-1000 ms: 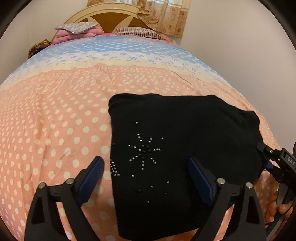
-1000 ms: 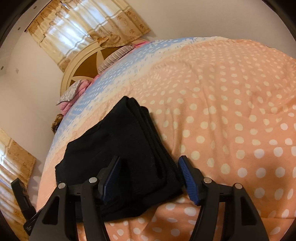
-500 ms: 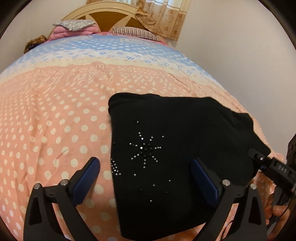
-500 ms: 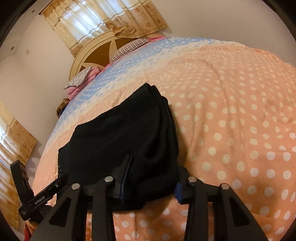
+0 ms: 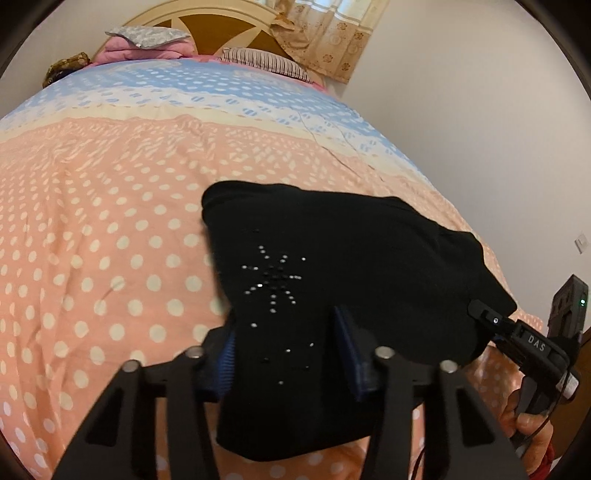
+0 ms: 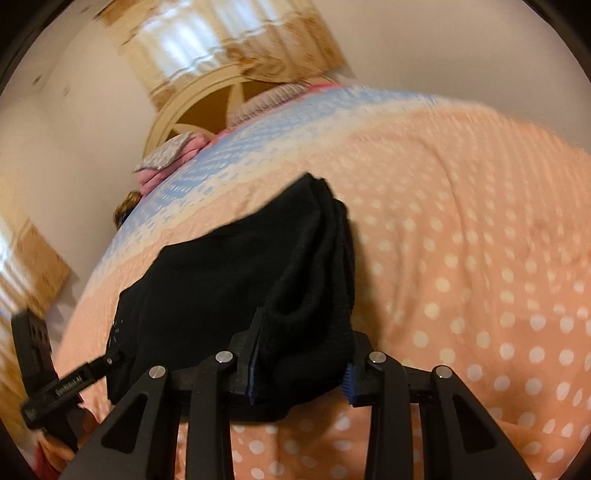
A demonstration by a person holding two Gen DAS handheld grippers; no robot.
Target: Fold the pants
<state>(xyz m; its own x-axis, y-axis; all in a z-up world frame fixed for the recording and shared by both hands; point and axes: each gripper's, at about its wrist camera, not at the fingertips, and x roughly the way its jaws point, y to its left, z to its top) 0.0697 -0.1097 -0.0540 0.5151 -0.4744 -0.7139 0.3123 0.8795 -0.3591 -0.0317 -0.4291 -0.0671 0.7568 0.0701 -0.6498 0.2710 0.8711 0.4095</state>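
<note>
Pants [image 5: 332, 258], black and already folded into a thick bundle, lie on the bedcover [image 5: 110, 240] near the foot of the bed, close to its edge on the wall side. Nearest to me, the left gripper [image 5: 288, 354] is closing its jaws on the near edge of the bundle; the blue pads [image 5: 347, 347] already have cloth bunched up between them, beside a star of small shiny studs [image 5: 275, 278]. The right gripper [image 6: 299, 363] is closing too, and its pads press on the rolled end of the same bundle, where several layers are stacked. A hand [image 5: 524, 421] of the person shows below the handle of that tool.

Beyond the pants, the spotted orange cover runs up to a blue band, then the pillows [image 5: 266, 61], the headboard [image 5: 221, 26] and a curtain [image 5: 328, 33] by the wall.

I think the next move is a lift or one more fold. The risk is that each gripper holds only the upper layers: then the lower layers can hang down and the bundle opens. The cloth is thick and soft, so it can also slip from the pads if the two hands pull apart or rise unevenly. A pad may catch the bedcover as well and drag it up with the pants; I cannot see under the bundle to be sure.
</note>
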